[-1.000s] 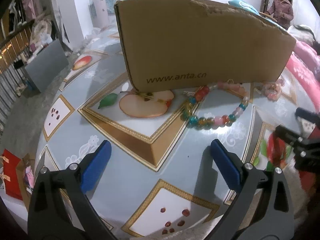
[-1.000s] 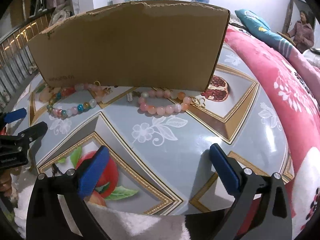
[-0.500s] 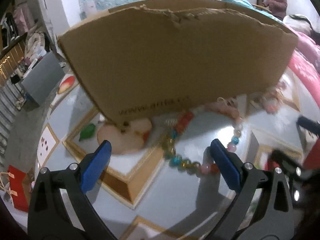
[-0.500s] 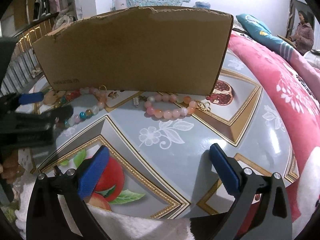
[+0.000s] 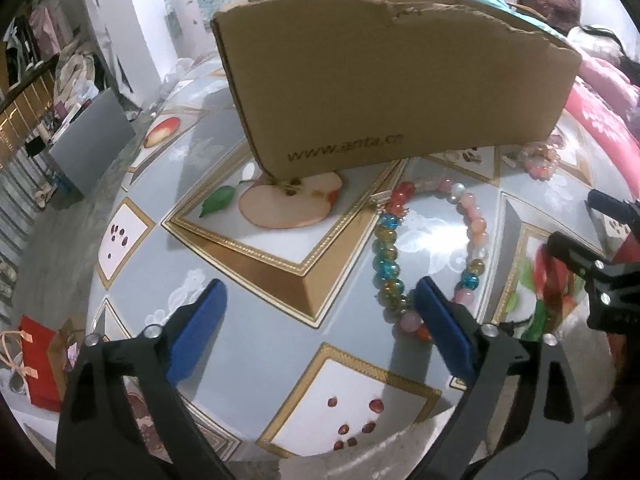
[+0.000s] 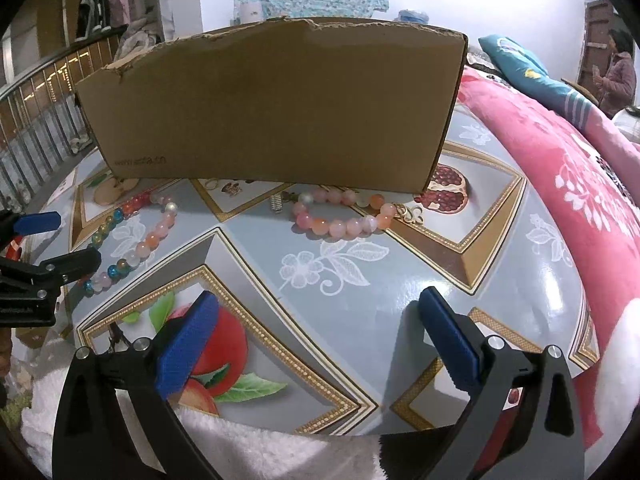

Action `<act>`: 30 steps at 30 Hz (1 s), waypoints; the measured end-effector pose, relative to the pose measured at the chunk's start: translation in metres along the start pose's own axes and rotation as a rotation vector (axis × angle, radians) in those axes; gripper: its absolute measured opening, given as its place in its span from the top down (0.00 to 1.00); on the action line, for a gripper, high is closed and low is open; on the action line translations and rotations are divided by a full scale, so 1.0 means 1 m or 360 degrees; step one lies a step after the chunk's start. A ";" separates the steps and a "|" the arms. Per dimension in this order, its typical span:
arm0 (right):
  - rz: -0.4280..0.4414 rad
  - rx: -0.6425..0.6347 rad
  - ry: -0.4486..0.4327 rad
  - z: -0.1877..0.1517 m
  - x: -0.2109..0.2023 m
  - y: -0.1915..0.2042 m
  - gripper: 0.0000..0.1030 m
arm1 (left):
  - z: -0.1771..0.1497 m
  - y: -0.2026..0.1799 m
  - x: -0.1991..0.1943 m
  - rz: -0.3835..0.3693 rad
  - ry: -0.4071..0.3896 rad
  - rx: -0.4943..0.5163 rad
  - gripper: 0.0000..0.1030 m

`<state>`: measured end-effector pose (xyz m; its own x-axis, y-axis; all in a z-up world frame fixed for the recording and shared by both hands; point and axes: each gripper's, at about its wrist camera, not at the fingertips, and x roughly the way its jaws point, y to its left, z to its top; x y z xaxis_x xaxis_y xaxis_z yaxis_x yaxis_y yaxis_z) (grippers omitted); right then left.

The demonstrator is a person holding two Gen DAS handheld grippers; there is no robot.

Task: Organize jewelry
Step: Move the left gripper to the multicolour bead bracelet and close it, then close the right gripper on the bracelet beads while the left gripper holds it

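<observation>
A multicoloured bead bracelet (image 5: 390,256) lies on the patterned table in front of a brown cardboard box (image 5: 384,80); it also shows in the right wrist view (image 6: 132,240). A pink bead bracelet (image 6: 340,220) lies further right by the box (image 6: 272,108), small in the left wrist view (image 5: 538,160). My left gripper (image 5: 320,324) is open, low over the table, its right fingertip (image 5: 440,320) beside the multicoloured bracelet's near end. My right gripper (image 6: 316,336) is open and empty, short of the pink bracelet.
A small gold clasp (image 6: 412,212) lies by the pink bracelet. A pink quilt (image 6: 560,184) borders the table's right side. White fleece (image 6: 248,444) lies at the near edge. The table (image 5: 256,340) drops off at left to the floor.
My left gripper swung in toward the box, then drew back and right, so the multicoloured bracelet now lies by its right finger. My right gripper crept slightly forward.
</observation>
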<state>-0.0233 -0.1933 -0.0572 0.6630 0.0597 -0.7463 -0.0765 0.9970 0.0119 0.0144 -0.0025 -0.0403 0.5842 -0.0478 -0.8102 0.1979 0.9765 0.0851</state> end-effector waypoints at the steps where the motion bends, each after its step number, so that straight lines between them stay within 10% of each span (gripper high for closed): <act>1: 0.0013 -0.0005 0.0009 0.000 -0.001 0.000 0.06 | 0.002 0.004 -0.002 -0.0008 -0.0009 0.0008 0.23; 10: 0.0222 -0.0169 -0.0203 0.019 -0.037 0.021 0.06 | -0.002 -0.005 -0.022 -0.0190 -0.0088 0.0022 0.54; 17: 0.0523 -0.0144 -0.0082 0.042 -0.012 0.043 0.51 | 0.006 -0.005 -0.011 -0.0194 -0.0046 0.0012 0.78; 30: 0.0557 -0.0261 0.0135 0.052 0.032 0.070 0.89 | 0.013 -0.002 -0.001 -0.0152 -0.0053 -0.0015 0.81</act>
<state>0.0318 -0.1190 -0.0458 0.5122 0.3837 -0.7684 -0.4095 0.8955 0.1742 0.0233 -0.0072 -0.0318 0.5887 -0.1476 -0.7947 0.2467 0.9691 0.0027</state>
